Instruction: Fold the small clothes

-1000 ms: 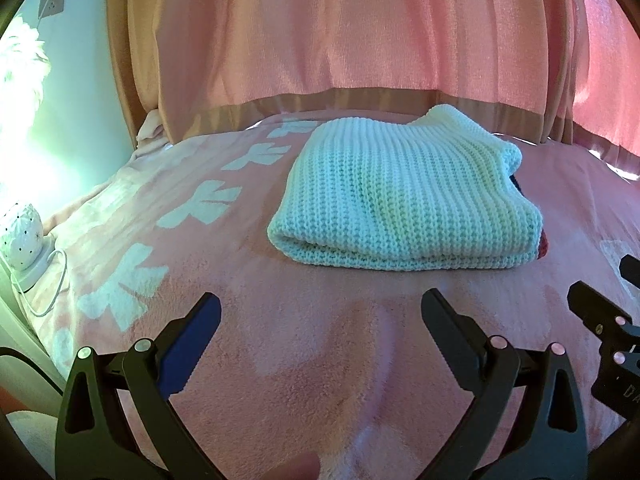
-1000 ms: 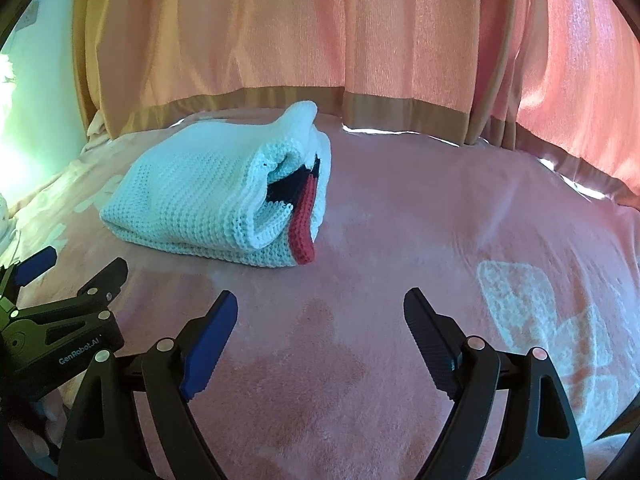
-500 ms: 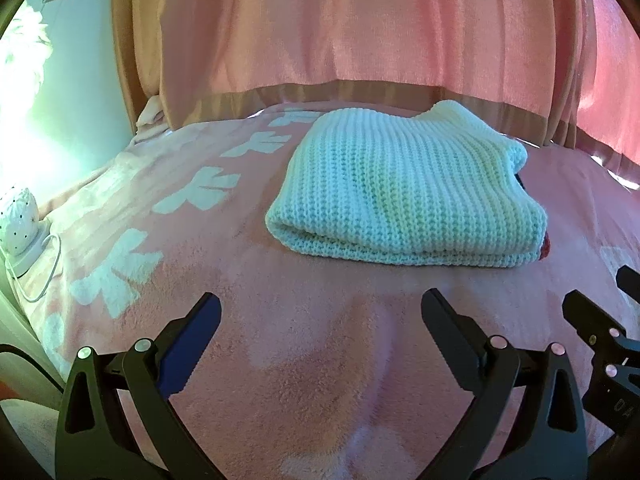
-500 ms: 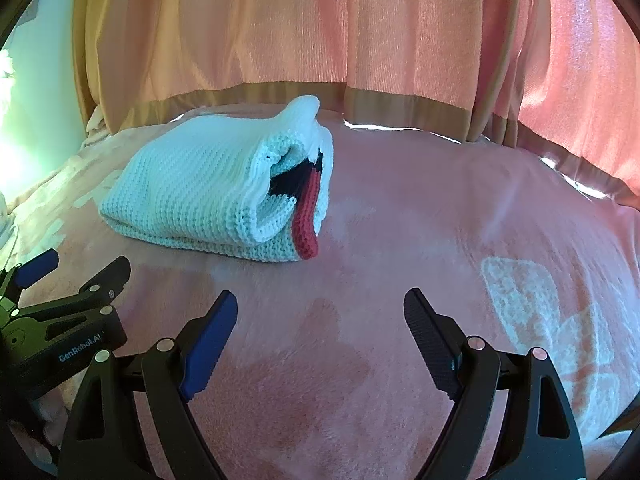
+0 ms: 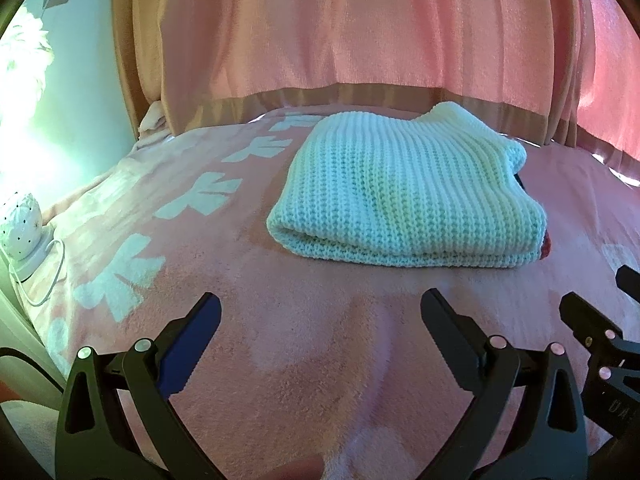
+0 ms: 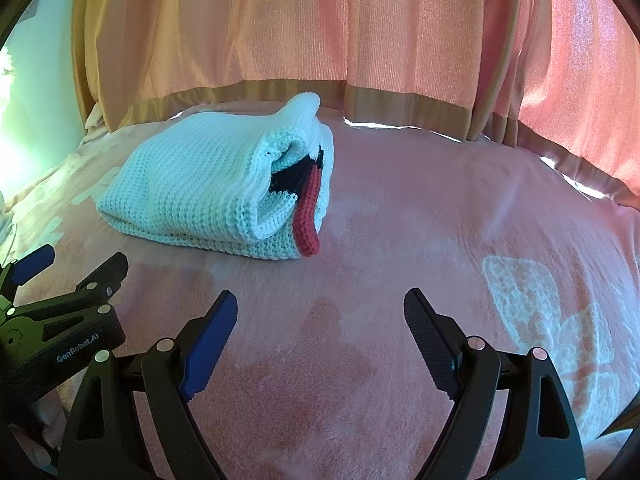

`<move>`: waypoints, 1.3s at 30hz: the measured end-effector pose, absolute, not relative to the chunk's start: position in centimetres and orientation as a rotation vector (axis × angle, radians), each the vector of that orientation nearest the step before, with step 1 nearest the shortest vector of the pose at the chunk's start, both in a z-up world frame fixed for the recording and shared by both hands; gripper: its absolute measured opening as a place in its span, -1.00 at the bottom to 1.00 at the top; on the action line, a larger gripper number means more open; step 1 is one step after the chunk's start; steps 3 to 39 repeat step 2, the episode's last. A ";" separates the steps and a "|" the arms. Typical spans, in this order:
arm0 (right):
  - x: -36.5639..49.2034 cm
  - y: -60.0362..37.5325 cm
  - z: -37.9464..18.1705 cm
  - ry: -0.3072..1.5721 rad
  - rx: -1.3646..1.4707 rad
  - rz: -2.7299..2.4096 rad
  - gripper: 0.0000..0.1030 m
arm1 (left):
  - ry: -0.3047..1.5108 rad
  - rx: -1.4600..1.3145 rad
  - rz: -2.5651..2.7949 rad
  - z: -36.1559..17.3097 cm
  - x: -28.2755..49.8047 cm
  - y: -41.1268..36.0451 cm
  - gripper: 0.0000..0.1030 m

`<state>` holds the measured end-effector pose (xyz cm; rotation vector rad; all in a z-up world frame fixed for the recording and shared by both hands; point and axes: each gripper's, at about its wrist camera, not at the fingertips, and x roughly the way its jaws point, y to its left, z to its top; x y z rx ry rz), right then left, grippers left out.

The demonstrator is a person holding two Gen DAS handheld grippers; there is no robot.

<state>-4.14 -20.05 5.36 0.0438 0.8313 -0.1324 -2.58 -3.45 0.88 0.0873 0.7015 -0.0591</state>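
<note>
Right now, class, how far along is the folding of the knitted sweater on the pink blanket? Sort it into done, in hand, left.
Done: the white knitted sweater lies folded into a compact stack on the pink blanket.
In hand: nothing; the left gripper and right gripper are both open and short of it.
Left: perhaps tucking in the red trim poking from the open end. No other clothes show.

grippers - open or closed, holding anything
left gripper: open, holding nothing
right gripper: open, holding nothing; the folded sweater lies apart on the bed
</note>
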 end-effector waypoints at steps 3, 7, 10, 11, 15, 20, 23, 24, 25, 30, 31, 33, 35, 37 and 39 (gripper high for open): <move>-4.1 -20.0 5.3 0.832 0.042 -0.133 0.61 | 0.703 0.087 -0.060 0.9 -2.5 -3.4 0.89; -4.1 -20.0 5.3 0.832 0.042 -0.133 0.61 | 0.703 0.087 -0.060 0.9 -2.5 -3.4 0.89; -4.1 -20.0 5.3 0.832 0.042 -0.133 0.61 | 0.703 0.087 -0.060 0.9 -2.5 -3.4 0.89; -4.1 -20.0 5.3 0.832 0.042 -0.133 0.61 | 0.703 0.087 -0.060 0.9 -2.5 -3.4 0.89; -4.1 -20.0 5.3 0.832 0.042 -0.133 0.61 | 0.703 0.087 -0.060 0.9 -2.5 -3.4 0.89; -4.1 -20.0 5.3 0.832 0.042 -0.133 0.61 | 0.703 0.087 -0.060 0.9 -2.5 -3.4 0.89; -4.1 -20.0 5.3 0.832 0.042 -0.133 0.61 | 0.703 0.087 -0.060 0.9 -2.5 -3.4 0.89; -4.1 -20.0 5.3 0.832 0.042 -0.133 0.61 | 0.703 0.087 -0.060 0.9 -2.5 -3.4 0.89; -4.1 -20.0 5.3 0.832 0.042 -0.133 0.61 | 0.703 0.087 -0.060 0.9 -2.5 -3.4 0.89; -4.1 -20.0 5.3 0.832 0.042 -0.133 0.61 | 0.703 0.087 -0.060 0.9 -2.5 -3.4 0.89; -4.1 -20.0 5.3 0.832 0.042 -0.133 0.61 | 0.703 0.087 -0.060 0.9 -2.5 -3.4 0.89; -4.1 -20.0 5.3 0.832 0.042 -0.133 0.61 | 0.703 0.087 -0.060 0.9 -2.5 -3.4 0.89; -4.1 -20.0 5.3 0.832 0.042 -0.133 0.61 | 0.703 0.087 -0.060 0.9 -2.5 -3.4 0.89; -4.1 -20.0 5.3 0.832 0.042 -0.133 0.61 | 0.703 0.087 -0.060 0.9 -2.5 -3.4 0.89; -4.1 -20.0 5.3 0.832 0.042 -0.133 0.61 | 0.703 0.087 -0.060 0.9 -2.5 -3.4 0.89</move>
